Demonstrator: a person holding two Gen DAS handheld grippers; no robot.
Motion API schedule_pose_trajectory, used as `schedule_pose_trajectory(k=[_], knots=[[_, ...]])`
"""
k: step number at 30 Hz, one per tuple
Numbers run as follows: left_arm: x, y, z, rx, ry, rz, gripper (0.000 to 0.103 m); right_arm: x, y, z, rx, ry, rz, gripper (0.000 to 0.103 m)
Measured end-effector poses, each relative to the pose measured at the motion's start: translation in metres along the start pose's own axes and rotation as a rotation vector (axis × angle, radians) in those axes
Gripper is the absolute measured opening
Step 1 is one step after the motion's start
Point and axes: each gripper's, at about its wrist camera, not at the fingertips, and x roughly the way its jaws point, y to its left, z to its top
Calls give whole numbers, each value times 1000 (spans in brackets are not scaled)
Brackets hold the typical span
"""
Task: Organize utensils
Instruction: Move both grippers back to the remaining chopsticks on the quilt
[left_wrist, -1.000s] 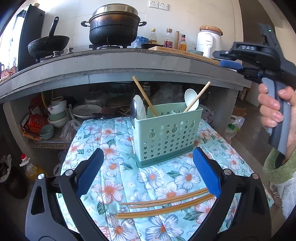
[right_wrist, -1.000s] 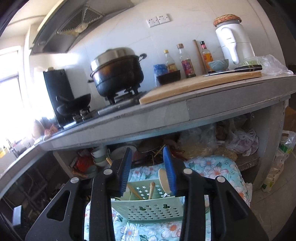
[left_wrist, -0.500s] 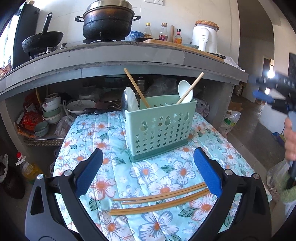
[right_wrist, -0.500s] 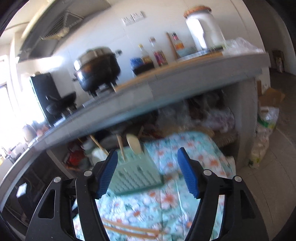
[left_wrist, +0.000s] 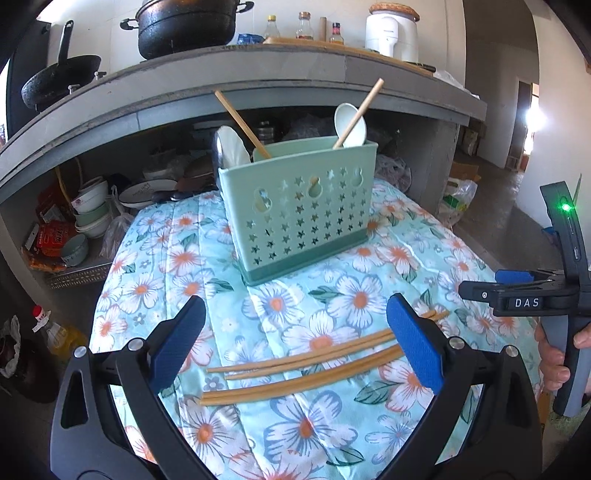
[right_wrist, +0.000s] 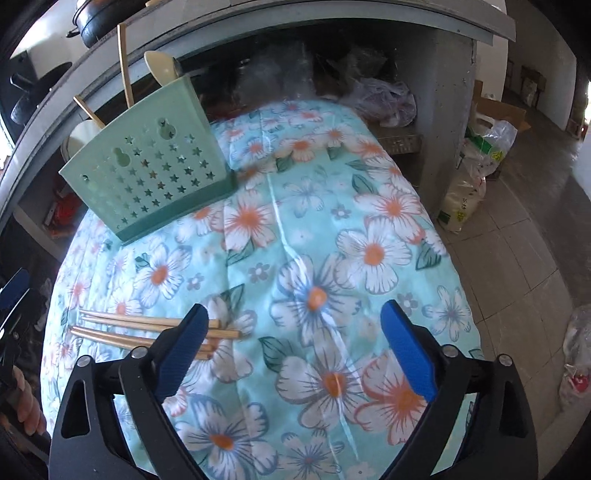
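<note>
Floral cloth (left_wrist: 280, 302) bears chopsticks (left_wrist: 295, 373) before a caddy (left_wrist: 299, 218); left gripper (left_wrist: 295, 343) gapes empty, right gripper (right_wrist: 295, 343) is opening, empty.

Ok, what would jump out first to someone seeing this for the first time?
The mint-green utensil caddy with star cutouts, standing at the far side of the floral tablecloth with spoons and chopsticks sticking out. Then the loose chopsticks lying near the front edge, between the left claw's open blue pads.

- Right gripper (right_wrist: 295, 347): was aimed at the counter, now tipped down over the floral cloth (right_wrist: 369, 221); jaws opening, nothing between.
- Left gripper (left_wrist: 295, 343): dropped slightly nearer the chopsticks (left_wrist: 295, 369).
</note>
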Motion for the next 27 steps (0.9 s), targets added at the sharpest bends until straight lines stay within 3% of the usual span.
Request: schedule_pose_trajectory(k=[6,12,15,22,27], knots=[[4,-6,-2,12,17,13,94,4,-1,16,22,-36,-38,97],[10,-24,-8,107,50,36,94,16,9,26,-57,-48,-64,97],[15,-36,-14,151,79,23,94,31,9,29,-74,-21,-55,97],[28,-70,-31,274,139,10,94,73,1,23,-62,138,-15,97],[36,-86,-38,362,149,8,94,74,1,19,-100,135,0,97]])
